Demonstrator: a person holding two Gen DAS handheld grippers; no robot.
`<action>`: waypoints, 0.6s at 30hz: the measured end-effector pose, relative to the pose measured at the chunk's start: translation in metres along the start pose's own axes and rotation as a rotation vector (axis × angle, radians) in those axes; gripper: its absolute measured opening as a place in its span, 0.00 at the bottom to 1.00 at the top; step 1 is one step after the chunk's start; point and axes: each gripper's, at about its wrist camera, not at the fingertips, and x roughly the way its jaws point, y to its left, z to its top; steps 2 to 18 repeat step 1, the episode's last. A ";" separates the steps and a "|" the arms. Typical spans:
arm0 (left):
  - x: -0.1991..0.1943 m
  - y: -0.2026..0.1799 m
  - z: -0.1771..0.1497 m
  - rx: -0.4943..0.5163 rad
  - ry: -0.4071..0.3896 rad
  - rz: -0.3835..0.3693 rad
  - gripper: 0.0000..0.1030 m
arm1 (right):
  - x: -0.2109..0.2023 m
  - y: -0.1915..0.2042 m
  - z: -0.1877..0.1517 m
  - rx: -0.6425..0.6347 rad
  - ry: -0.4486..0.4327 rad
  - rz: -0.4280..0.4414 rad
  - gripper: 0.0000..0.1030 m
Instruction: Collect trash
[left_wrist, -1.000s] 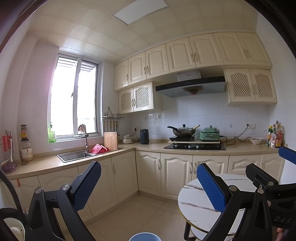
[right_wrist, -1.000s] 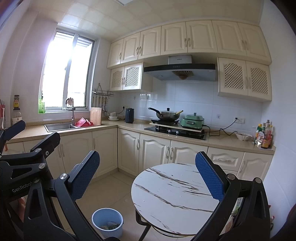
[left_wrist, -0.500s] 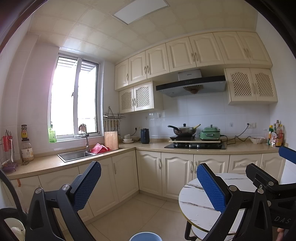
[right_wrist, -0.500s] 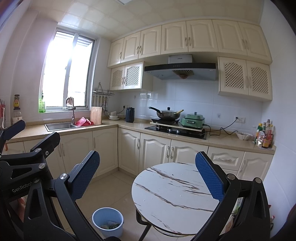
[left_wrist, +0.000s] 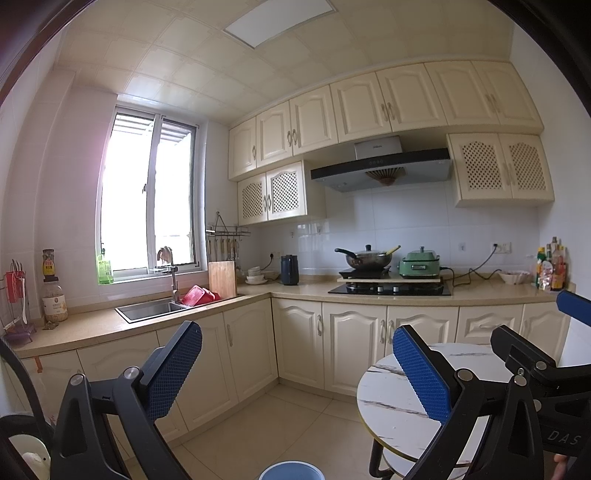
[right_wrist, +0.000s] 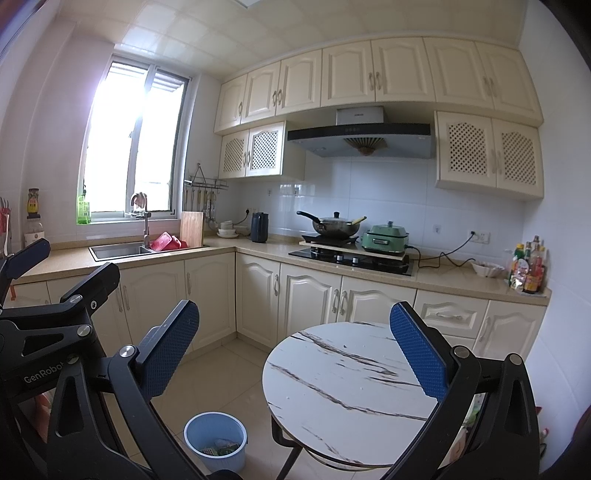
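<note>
A light-blue waste bin (right_wrist: 217, 445) stands on the tiled floor left of the round marble table (right_wrist: 343, 384), with scraps of trash in its bottom; only its rim (left_wrist: 291, 472) shows in the left wrist view. My right gripper (right_wrist: 295, 350) is held open above the floor and the table's left edge, nothing between its blue pads. My left gripper (left_wrist: 297, 363) is open too, empty, aimed at the lower cabinets. No loose trash shows on the tabletop (left_wrist: 399, 395).
An L-shaped counter runs along the walls with a sink (right_wrist: 118, 251), a red rack (right_wrist: 166, 242), a chopping board (right_wrist: 192, 229), a kettle (right_wrist: 259, 227), a wok on the hob (right_wrist: 334, 225), a green cooker (right_wrist: 386, 238) and bottles (right_wrist: 530, 269). Tiled floor lies between cabinets and table.
</note>
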 end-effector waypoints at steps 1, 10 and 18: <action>0.000 0.000 0.001 0.001 0.000 -0.001 0.99 | 0.000 0.000 0.000 0.000 0.000 0.001 1.00; 0.000 0.000 0.001 0.001 0.000 -0.001 0.99 | 0.000 0.000 0.000 0.000 0.000 0.001 1.00; 0.000 0.000 0.001 0.001 0.000 -0.001 0.99 | 0.000 0.000 0.000 0.000 0.000 0.001 1.00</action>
